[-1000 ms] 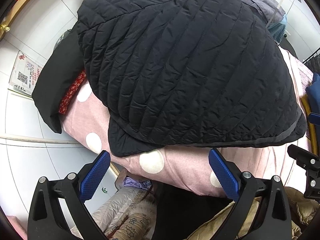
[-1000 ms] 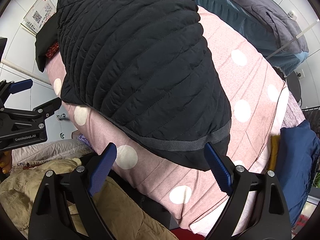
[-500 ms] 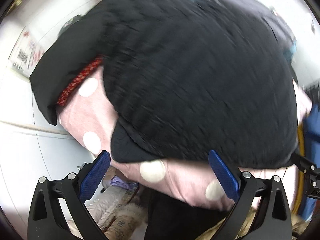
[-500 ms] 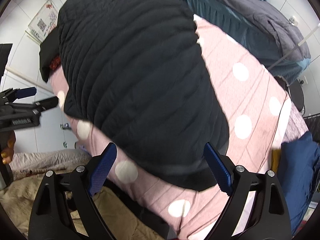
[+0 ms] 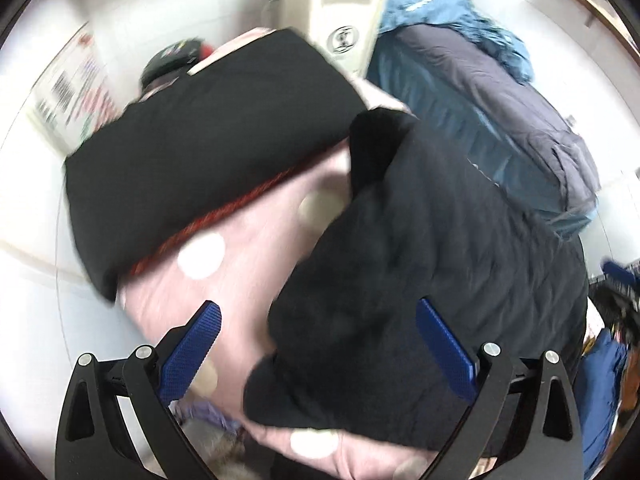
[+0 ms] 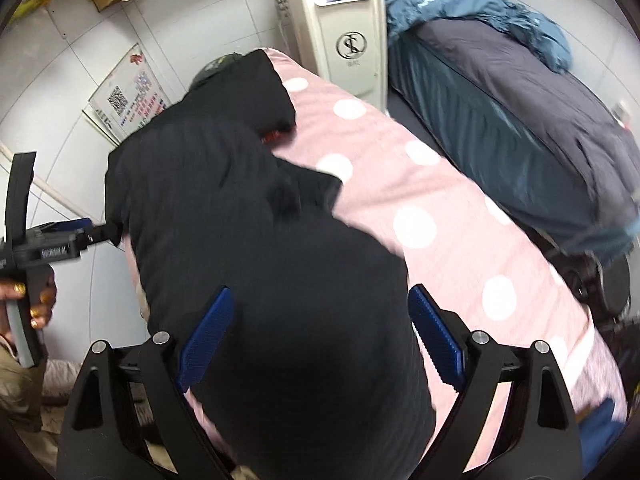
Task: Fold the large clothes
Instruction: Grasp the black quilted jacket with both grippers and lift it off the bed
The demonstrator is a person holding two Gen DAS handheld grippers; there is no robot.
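Both tongs are standing wide apart w/ nothing between the pads: left tongs are hovering at the near-left edge of the black quilted jacket, right tongs are hanging directly over its near bulk, so prob. the nearer pair for the next grab. Jacket is lying on the pink polka-dot bed, long axis running away from the tongs toward the far-left wall. A folded black garment is sitting beyond it.

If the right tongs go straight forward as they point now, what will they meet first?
Most likely the black quilted jacket: it fills the gap between the open right tongs and lies on the pink dotted cover. Depth is unclear.
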